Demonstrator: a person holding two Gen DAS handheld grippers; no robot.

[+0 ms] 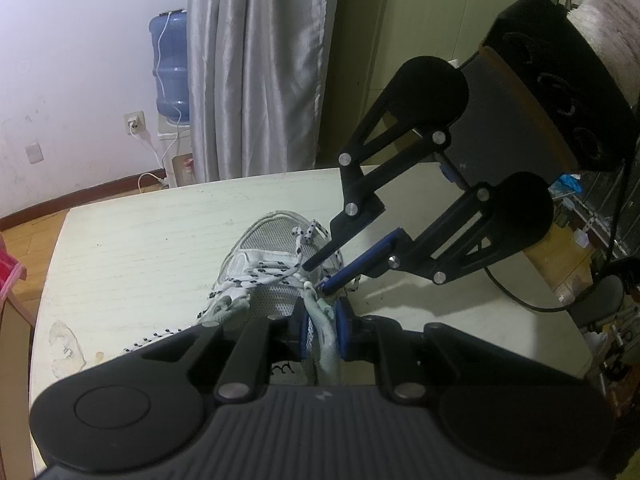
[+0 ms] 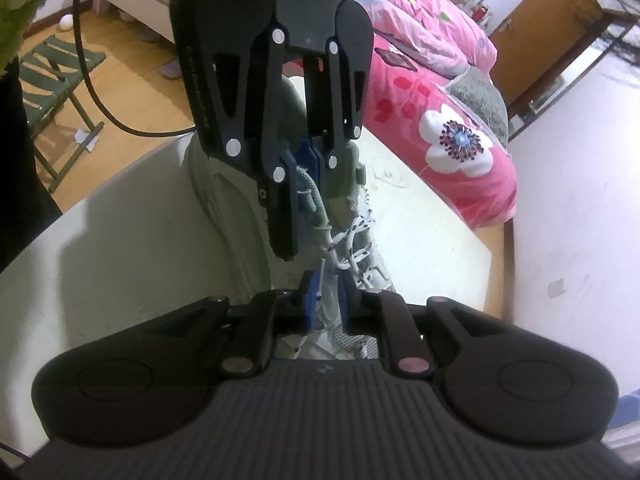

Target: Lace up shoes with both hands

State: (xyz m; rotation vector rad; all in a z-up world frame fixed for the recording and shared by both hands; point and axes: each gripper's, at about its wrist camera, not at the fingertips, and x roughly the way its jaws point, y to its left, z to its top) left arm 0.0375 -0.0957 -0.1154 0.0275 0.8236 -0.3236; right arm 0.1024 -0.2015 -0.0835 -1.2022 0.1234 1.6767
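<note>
A pale grey-green mesh shoe (image 1: pixel 264 256) lies on the cream table (image 1: pixel 140 248), its white laces (image 1: pixel 272 270) flecked with black and criss-crossed over the tongue. The left gripper (image 1: pixel 323 330) pinches the shoe's pale tongue at the near end. The right gripper (image 1: pixel 320 278), reaching in from the far right, has its tips nearly together at a lace; whether it grips is unclear.

White lace (image 1: pixel 264 270) w/ black specks; shoe (image 1: pixel 276 240) grey mesh, pale green tongue. Grippers black, blue pads (image 2: pixel 310 300). Pink floral quilt (image 2: pixel 452 120) at 2 o'clock; cream table (image 1: pixel 160 240).
</note>
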